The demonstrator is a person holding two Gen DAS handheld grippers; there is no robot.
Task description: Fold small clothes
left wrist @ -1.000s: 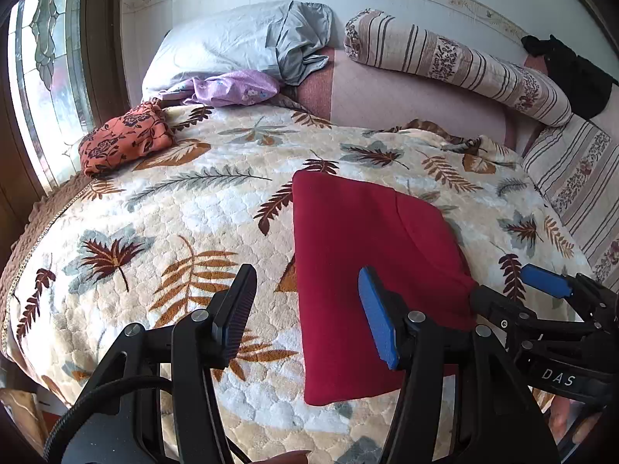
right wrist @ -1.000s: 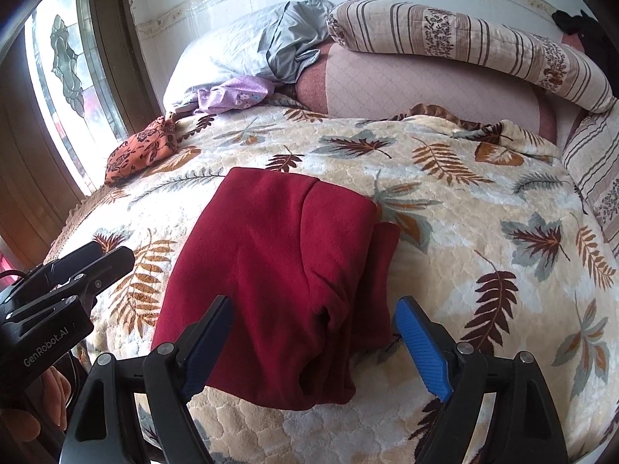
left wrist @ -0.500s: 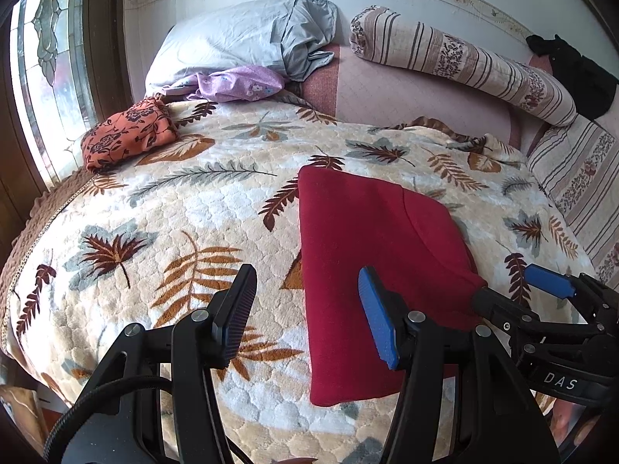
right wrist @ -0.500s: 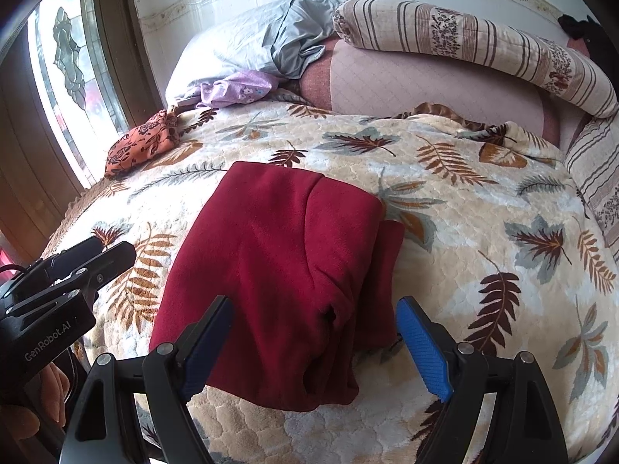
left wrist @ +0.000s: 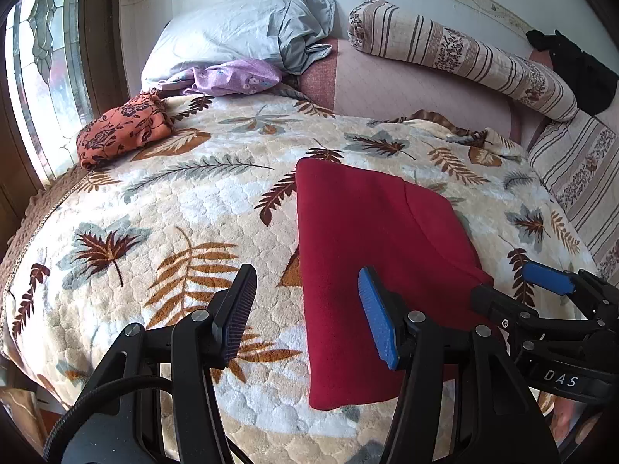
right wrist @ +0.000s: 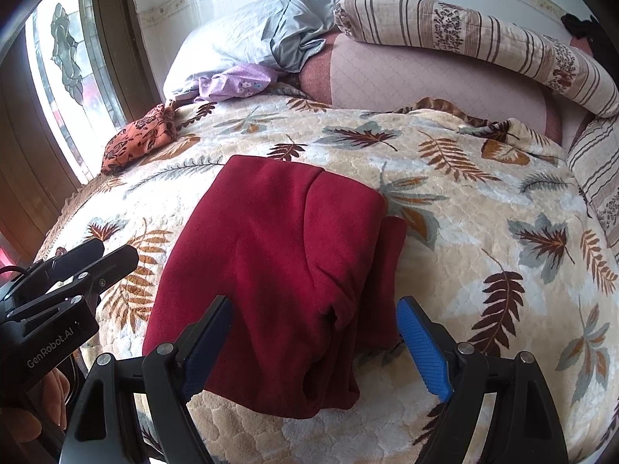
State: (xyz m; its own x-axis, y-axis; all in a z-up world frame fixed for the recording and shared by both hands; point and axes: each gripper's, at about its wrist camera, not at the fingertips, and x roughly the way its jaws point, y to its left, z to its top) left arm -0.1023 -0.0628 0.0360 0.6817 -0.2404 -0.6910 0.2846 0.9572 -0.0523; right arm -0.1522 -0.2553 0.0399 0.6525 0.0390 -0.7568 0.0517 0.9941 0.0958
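Nearest, at the bottom of each frame, the left tongs [left wrist: 307, 315] and right tongs [right wrist: 315, 342] are both released, jaws spread wide with nothing between them, probably because the fold looks finished. Just beyond, mid-frame, the red garment [right wrist: 278, 270] lies folded into a long panel on the leaf-print bedspread [left wrist: 154, 208], a second layer overlapping on its right side. Farther off, upper left, an orange floral bundle [left wrist: 120, 127] sits by the window, likely set aside. Pillows [left wrist: 232, 34] and a striped bolster [right wrist: 483, 38] line the far wall.
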